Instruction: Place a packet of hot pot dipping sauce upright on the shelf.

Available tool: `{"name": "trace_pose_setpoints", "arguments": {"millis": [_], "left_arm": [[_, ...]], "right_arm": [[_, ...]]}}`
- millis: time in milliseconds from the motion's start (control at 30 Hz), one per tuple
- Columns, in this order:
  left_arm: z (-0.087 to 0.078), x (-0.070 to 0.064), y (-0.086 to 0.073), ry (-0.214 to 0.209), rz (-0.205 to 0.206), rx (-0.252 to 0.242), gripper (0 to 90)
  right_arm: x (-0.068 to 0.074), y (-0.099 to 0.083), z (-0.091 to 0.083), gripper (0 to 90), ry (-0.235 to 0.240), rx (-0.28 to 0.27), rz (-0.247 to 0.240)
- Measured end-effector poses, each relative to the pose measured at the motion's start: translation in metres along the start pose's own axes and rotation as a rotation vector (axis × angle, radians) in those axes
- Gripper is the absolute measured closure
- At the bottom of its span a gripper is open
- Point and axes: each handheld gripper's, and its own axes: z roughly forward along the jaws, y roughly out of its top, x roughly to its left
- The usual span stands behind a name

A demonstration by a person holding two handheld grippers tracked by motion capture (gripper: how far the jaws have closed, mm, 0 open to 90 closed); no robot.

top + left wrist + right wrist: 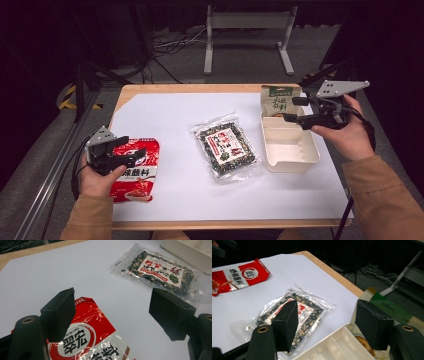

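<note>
A: What is the left tool [131,150] doing?

B: It is hovering over the red sauce packet [135,172] at the near left of the bench [200,89], with its jaws spread wide and gripping nothing. In the left gripper view [112,312] the packet's far end [95,325] is lying under and between the jaws, flat on the white sheet [170,115].

A: And the right tool [291,110]?

B: It is being held at the far right, above the far end of the cream tray [290,145]. Its jaws are standing apart too, empty; the right gripper view [327,322] is showing the tray's rim [337,342] just below them.

A: Where are the other packets lying?

B: The clear bag of dark dried bits [226,145] is lying tilted in the middle of the sheet, between the red sauce packet and the tray, just left of the tray. The green-topped pouch [277,101] is lying at the far right, touching the tray's far edge, partly behind the right tool.

A: Is anything sitting in the tray?

B: Its compartments are looking bare from the high view.
</note>
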Motion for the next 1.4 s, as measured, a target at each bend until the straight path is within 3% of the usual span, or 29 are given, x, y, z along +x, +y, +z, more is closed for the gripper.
{"name": "trace_pose_setpoints", "arguments": {"millis": [33, 233, 567, 633, 700, 767, 900, 1000, 1133, 1400], "left_arm": [[0.0, 0.0, 0.001, 0.001, 0.0, 0.006, 21.7], [-0.001, 0.004, 0.001, 0.012, -0.005, 0.014, 23.7], [-0.004, 0.007, -0.001, 0.057, 0.011, 0.036, 23.4], [-0.004, 0.008, -0.001, 0.088, 0.003, 0.047, 23.9], [-0.004, 0.013, -0.002, 0.105, -0.043, 0.074, 25.9], [-0.005, 0.017, -0.005, 0.083, -0.065, 0.068, 27.6], [-0.008, 0.022, -0.006, 0.026, -0.053, 0.06, 28.6], [-0.009, 0.022, -0.007, 0.032, -0.016, 0.054, 30.3], [-0.01, 0.026, -0.007, 0.042, -0.01, 0.046, 30.6], [-0.015, 0.037, -0.01, -0.001, 0.014, 0.061, 30.8]], "right_arm": [[0.008, -0.002, 0.0, 30.0, -0.008, -0.005, -0.006], [0.024, -0.008, -0.001, 30.1, 0.02, -0.006, 0.018], [0.049, -0.026, 0.005, 36.0, 0.03, 0.001, 0.054], [0.055, -0.03, 0.009, 36.2, 0.029, 0.0, 0.054], [0.062, -0.033, 0.014, 35.9, 0.038, 0.002, 0.046], [0.068, -0.035, 0.018, 35.2, 0.053, -0.002, 0.041], [0.078, -0.04, 0.027, 34.8, 0.084, -0.02, 0.041], [0.082, -0.043, 0.032, 34.5, 0.099, -0.026, 0.038], [0.084, -0.047, 0.037, 34.5, 0.11, -0.03, 0.049], [0.087, -0.057, 0.047, 34.5, 0.129, -0.043, 0.059]]}}
